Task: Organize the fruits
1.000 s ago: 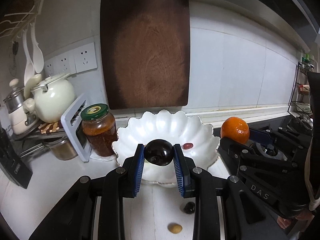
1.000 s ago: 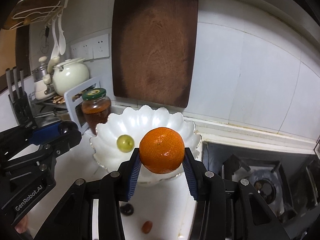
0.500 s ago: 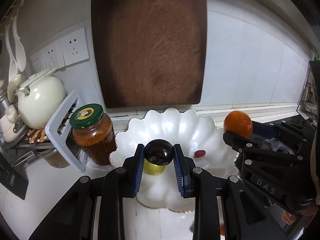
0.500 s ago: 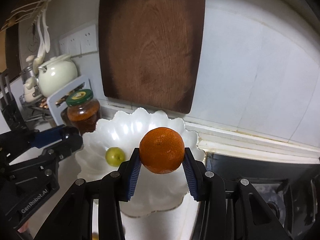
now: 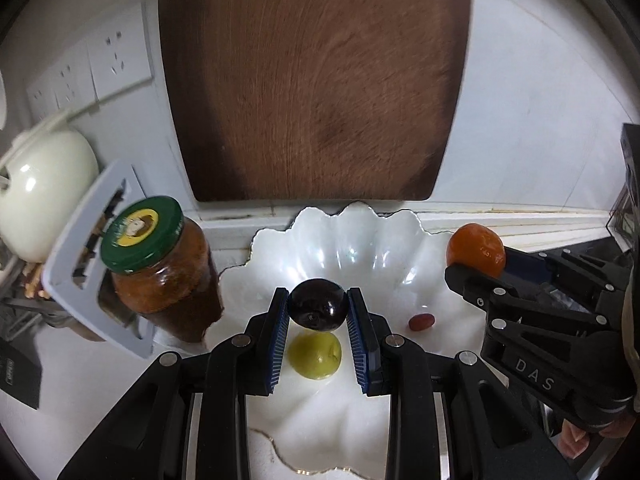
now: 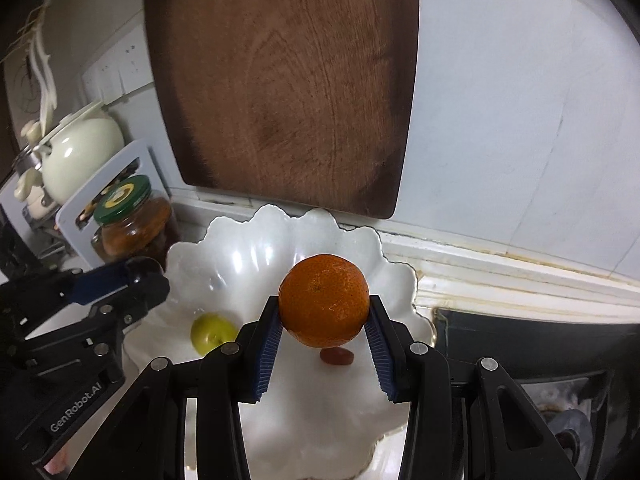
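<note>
**Two fruits held over the scalloped bowl**

The left wrist view shows the full width of the green-lidded jar (image 5: 160,276) of reddish-brown preserve, standing just left of the white scalloped bowl (image 5: 360,236); in the right wrist view the jar is partly hidden behind the other tool. Only the right wrist view shows the dark stove surface (image 6: 532,344) to the right of the bowl. Both views show the brown wooden cutting board (image 5: 312,80) upright against the wall behind the bowl.

The left gripper (image 5: 318,312) has its blue pads clamped on a dark plum (image 5: 318,309), fingers close together, the fruit above the bowl's middle. Directly below it in the bowl lies a yellow-green fruit (image 5: 316,356), and to the right a small red fruit (image 5: 421,321), possibly a jujube or a grape; it is too small to tell.

The right gripper (image 6: 324,320) grips an orange (image 6: 324,300) between its pads, fingers set wider, above the bowl's right half. The small red fruit peeks out just beneath the orange.
</note>
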{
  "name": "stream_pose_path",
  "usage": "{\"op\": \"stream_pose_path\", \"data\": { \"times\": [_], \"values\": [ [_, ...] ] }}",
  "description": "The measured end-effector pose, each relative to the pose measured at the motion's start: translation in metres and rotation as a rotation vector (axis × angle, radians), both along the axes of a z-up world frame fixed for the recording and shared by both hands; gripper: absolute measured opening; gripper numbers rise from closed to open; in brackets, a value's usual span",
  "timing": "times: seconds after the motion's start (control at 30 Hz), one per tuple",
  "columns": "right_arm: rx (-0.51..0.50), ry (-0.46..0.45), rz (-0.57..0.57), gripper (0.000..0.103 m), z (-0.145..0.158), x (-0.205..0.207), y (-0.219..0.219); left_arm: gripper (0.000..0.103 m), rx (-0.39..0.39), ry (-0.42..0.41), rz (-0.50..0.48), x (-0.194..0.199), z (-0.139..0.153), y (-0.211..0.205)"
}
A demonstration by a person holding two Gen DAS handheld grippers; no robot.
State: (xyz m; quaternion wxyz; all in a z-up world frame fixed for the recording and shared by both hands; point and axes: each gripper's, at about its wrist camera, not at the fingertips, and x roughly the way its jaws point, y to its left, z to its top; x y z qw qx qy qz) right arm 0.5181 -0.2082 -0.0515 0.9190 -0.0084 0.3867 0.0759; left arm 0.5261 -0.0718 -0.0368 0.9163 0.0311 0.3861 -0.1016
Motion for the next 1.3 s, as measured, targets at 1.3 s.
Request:
{"op": "stream_pose_path", "data": {
  "times": [1.3],
  "values": [
    [-0.064, 0.261, -0.053, 0.055, -0.052, 0.075, -0.002, 0.055, 0.129, 0.239, 0.083, 0.079, -0.058, -0.011]
  ]
}}
